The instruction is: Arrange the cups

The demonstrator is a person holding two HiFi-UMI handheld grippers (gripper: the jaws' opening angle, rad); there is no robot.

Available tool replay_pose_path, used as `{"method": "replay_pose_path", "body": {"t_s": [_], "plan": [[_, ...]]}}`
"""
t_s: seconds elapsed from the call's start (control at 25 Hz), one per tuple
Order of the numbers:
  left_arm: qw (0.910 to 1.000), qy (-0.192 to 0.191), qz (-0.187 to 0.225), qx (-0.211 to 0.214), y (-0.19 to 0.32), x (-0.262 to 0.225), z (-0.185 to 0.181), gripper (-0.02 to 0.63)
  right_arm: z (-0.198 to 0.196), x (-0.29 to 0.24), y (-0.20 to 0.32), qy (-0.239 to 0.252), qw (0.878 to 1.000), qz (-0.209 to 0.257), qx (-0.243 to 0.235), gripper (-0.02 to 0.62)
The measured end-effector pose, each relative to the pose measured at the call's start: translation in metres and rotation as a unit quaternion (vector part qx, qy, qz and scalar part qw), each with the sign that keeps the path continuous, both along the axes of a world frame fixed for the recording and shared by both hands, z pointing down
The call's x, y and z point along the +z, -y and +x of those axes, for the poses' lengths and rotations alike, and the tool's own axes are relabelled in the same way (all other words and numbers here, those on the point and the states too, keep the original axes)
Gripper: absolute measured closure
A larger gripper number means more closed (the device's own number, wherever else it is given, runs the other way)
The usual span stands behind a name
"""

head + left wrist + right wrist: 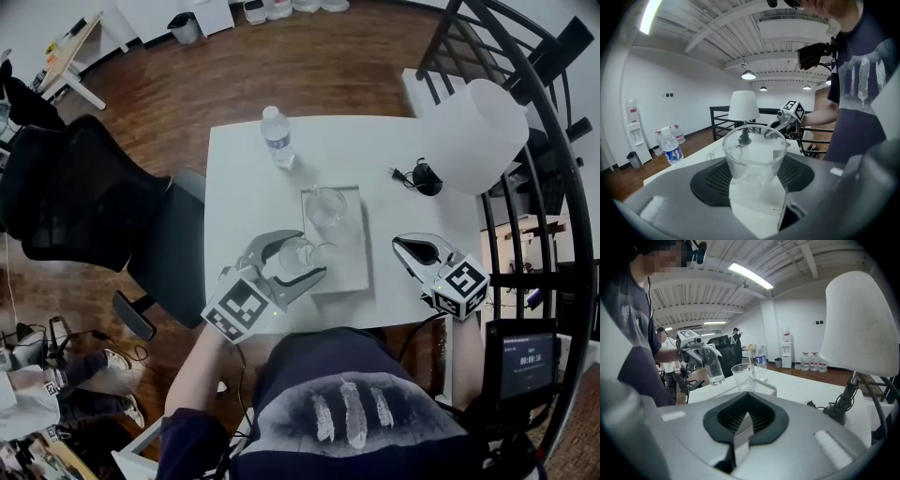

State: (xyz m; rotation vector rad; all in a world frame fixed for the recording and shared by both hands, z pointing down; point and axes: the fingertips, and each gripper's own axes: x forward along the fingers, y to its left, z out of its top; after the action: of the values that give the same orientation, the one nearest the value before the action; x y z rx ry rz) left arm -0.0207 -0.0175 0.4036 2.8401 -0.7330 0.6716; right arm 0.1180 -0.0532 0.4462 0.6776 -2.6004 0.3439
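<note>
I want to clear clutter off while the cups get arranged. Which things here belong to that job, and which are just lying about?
Part of the job:
- held cup, in the left gripper
- second cup, standing on the tray
- tray

Just lying about:
- bottle
- lamp
- plug
- chair

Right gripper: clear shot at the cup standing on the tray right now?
Probably yes: only bare table lies between the right gripper and the cup on the tray, though its shut jaws must open first.
</note>
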Motion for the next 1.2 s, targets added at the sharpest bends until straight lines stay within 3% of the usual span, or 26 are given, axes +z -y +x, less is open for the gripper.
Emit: {"method": "replay_pose_path", "body": {"t_s": [0.32, 0.6, 1.2], "plan": [[0.9976, 0.026, -0.025, 0.059, -0.006, 0.034, 0.035, 0.327, 0.025, 0.006, -0.009, -0.003, 0.999, -0.008, 0.031, 0.592], [0.995, 0.034, -0.052, 0.078, -0.013, 0.069, 0.047, 0.327, 0.037, 0.013, -0.01, -0.007, 0.999, -0.012, 0.043, 0.593], [0.9951, 0.034, -0.025, 0.089, -0.013, 0.067, 0.054, 0.322, 0.02, 0.011, 0.0, -0.013, 1.0, -0.009, 0.02, 0.594]]}}
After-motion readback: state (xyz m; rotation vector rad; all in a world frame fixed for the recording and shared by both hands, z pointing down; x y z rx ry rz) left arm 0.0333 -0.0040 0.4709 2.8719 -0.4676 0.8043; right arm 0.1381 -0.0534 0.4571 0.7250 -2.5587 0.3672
